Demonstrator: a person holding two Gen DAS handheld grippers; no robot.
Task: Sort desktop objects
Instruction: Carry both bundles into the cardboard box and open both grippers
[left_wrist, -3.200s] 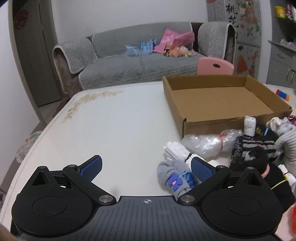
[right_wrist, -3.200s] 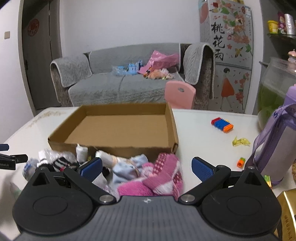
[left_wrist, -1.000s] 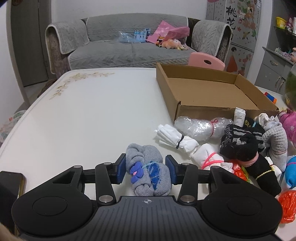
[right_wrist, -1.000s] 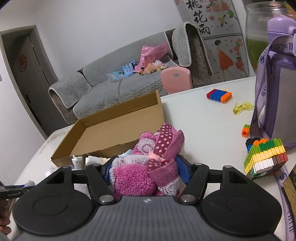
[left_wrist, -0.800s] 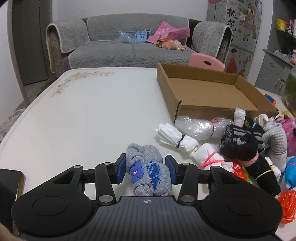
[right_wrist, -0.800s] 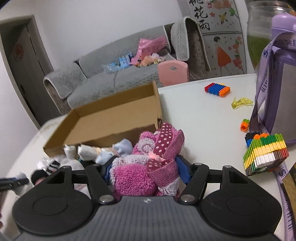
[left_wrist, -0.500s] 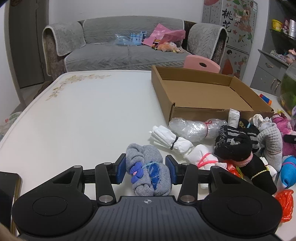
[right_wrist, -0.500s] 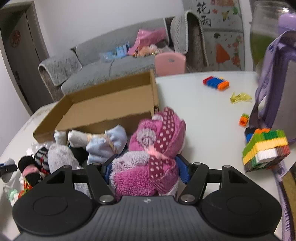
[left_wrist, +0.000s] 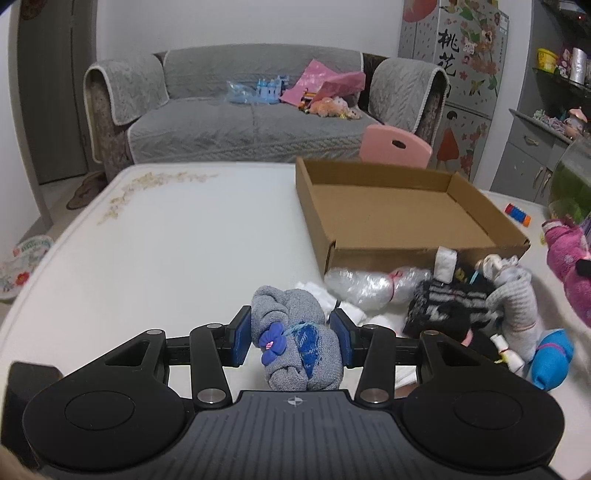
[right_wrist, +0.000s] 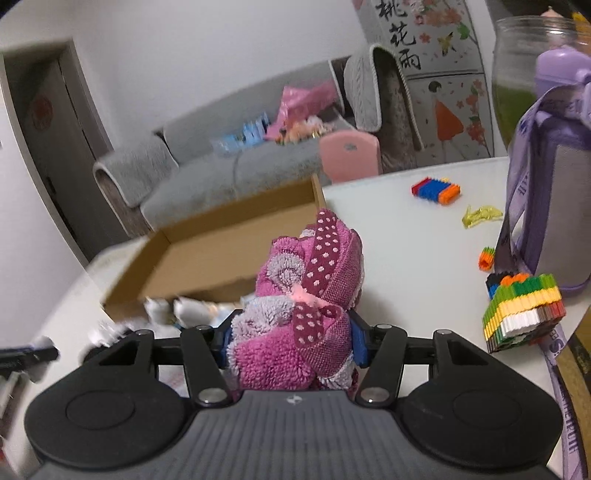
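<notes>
The grey sock roll (left_wrist: 295, 332), soft and light, sits squeezed mid-bundle between our left gripper (left_wrist: 291, 338) pads above the table (left_wrist: 184, 240). Our right gripper (right_wrist: 290, 341), jaws closing, compresses the pink sock roll (right_wrist: 306, 302). The cardboard box (left_wrist: 406, 210) lies just beyond.

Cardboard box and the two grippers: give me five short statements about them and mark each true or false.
1. The cardboard box has nothing in it. True.
2. The left gripper grips a grey sock roll with a purple flower on it. True.
3. The right gripper has nothing between its fingers. False: its jaws are closing on a pink dotted sock bundle.
4. A purple bottle stands inside the box. False: it stands on the table, to the right of the box.
5. The remaining socks lie in a pile along the box's near wall. True.
</notes>
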